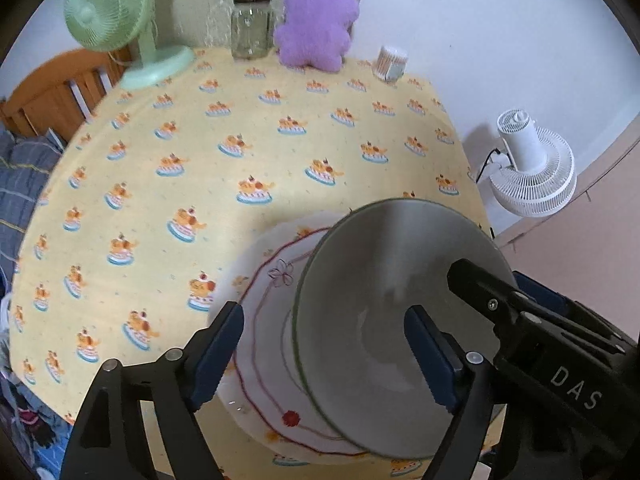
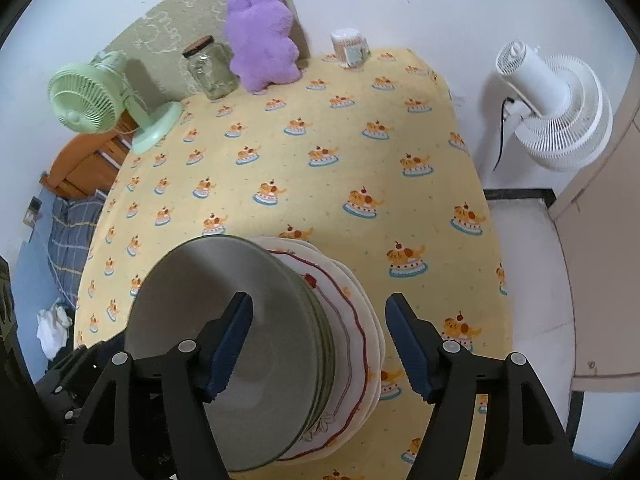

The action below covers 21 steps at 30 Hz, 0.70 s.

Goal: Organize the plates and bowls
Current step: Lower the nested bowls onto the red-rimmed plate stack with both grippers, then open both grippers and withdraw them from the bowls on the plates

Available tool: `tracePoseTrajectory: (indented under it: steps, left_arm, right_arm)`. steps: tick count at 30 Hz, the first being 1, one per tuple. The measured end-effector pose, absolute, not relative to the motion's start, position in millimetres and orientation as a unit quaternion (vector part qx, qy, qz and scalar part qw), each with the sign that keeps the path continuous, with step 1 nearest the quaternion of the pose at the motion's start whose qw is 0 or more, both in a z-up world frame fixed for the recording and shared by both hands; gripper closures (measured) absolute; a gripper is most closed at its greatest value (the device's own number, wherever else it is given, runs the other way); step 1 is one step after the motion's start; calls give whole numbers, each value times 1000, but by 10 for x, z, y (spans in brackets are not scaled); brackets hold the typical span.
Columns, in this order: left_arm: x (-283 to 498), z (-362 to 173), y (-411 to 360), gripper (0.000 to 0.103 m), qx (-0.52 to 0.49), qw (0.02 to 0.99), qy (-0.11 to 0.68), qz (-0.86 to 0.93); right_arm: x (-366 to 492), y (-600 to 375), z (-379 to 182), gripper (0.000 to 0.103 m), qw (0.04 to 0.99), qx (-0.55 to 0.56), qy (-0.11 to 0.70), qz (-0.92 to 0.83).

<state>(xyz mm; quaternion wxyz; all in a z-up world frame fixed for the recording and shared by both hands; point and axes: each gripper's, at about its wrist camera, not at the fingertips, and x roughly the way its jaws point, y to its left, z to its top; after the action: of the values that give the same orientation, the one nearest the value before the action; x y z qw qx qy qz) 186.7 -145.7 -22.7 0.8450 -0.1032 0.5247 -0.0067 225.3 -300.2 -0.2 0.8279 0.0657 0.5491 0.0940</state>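
Observation:
A stack of dishes stands near the table's front edge. On top is a grey-green bowl point(image 1: 400, 300) point(image 2: 224, 344), nested on other green-rimmed bowls. Under them lie white plates with a red scalloped line and flower pattern point(image 1: 272, 320) point(image 2: 352, 328). My left gripper point(image 1: 324, 354) is open, its fingers on either side of the stack's left part, the right finger over the bowl. My right gripper point(image 2: 320, 348) is open above the stack, one finger over the bowl, the other past the plates' right edge. The right gripper's body shows in the left wrist view point(image 1: 560, 344).
The table has a yellow cloth with a cake print point(image 1: 240, 152) point(image 2: 320, 140). At its far edge stand a green fan point(image 1: 116, 20) point(image 2: 96, 96), a glass jar point(image 1: 250, 26) point(image 2: 210, 68), a purple plush toy point(image 1: 316, 24) point(image 2: 260, 52) and a cotton swab box point(image 1: 390, 62) point(image 2: 348, 46). A white fan point(image 1: 532, 164) point(image 2: 556, 104) stands on the floor to the right.

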Motion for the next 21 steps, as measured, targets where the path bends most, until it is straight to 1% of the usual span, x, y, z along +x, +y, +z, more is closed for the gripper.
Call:
tracePoseTrajectory:
  steps: [8,13,15,17,21]
  left_arm:
    - [1625,28,-1302,18,-67,879,471,-24]
    - [1551,66,-966,17,-56,880,471,-11]
    - [1486,95,-852,17,-45,885,463,-9]
    - [1390,133,-696,17,-38,892,451,-11]
    - [1222,131,-396,15,-26,902,430,-18]
  right_arm:
    - [1976,-2796,272,31,855,49,511,73]
    - [1737,-2532,427,31,872,30,488,28]
    - [1645,-2431,466,28,877,32,479,22]
    - [1563,-2311,501,22,881,31,471,12]
    - [1363,-2023,537,20,894,29,448,4]
